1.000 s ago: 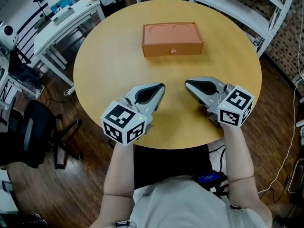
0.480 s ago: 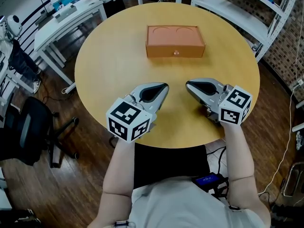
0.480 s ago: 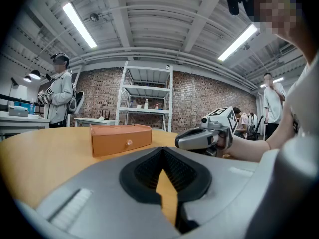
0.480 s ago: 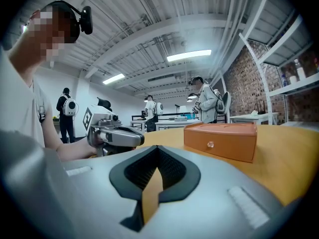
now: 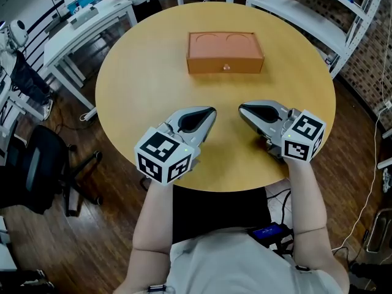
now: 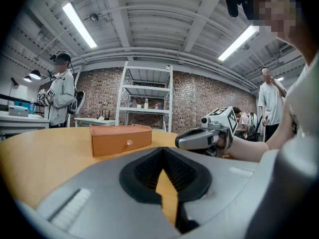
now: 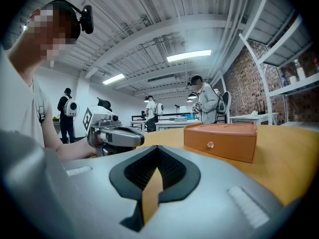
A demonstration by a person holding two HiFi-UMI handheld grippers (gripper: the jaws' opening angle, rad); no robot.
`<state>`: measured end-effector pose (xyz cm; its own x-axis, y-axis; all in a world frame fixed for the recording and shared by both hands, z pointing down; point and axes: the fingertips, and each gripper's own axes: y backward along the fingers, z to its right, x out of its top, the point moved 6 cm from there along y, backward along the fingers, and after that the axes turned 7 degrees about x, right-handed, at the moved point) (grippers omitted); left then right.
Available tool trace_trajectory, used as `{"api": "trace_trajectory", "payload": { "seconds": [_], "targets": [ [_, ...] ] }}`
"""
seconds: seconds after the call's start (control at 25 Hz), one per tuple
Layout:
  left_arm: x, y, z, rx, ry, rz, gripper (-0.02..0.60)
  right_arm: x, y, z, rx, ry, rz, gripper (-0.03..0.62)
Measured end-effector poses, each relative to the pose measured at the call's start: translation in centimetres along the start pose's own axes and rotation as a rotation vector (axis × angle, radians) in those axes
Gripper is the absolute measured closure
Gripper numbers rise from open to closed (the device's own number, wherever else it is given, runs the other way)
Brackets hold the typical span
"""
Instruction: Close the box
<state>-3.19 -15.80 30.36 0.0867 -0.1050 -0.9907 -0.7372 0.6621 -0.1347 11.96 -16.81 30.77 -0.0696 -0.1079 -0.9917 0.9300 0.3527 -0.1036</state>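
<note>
An orange box (image 5: 225,52) sits on the far half of the round wooden table (image 5: 141,78). Its lid is down and a small knob shows on its front face. It also appears in the left gripper view, box (image 6: 120,138), and in the right gripper view, box (image 7: 222,141). My left gripper (image 5: 210,112) rests low near the table's front edge, shut and empty. My right gripper (image 5: 242,108) lies beside it, also shut with nothing in it. Both point toward the box, well short of it. Each sees the other: right gripper (image 6: 199,139), left gripper (image 7: 117,136).
White work tables (image 5: 79,23) stand at the upper left, metal shelving (image 5: 318,11) at the upper right and a black office chair (image 5: 43,170) on the floor at left. Several people stand in the background of the gripper views.
The head view shifted slightly. Both grippers and the box stay where they were.
</note>
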Motion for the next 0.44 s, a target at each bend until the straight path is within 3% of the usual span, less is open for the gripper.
{"api": "trace_trajectory", "payload": {
  "seconds": [0.44],
  "targets": [
    [-0.1, 0.02, 0.13, 0.0, 0.0, 0.001, 0.58, -0.07, 0.1, -0.07, 0.0, 0.002, -0.001, 0.592]
  ]
}}
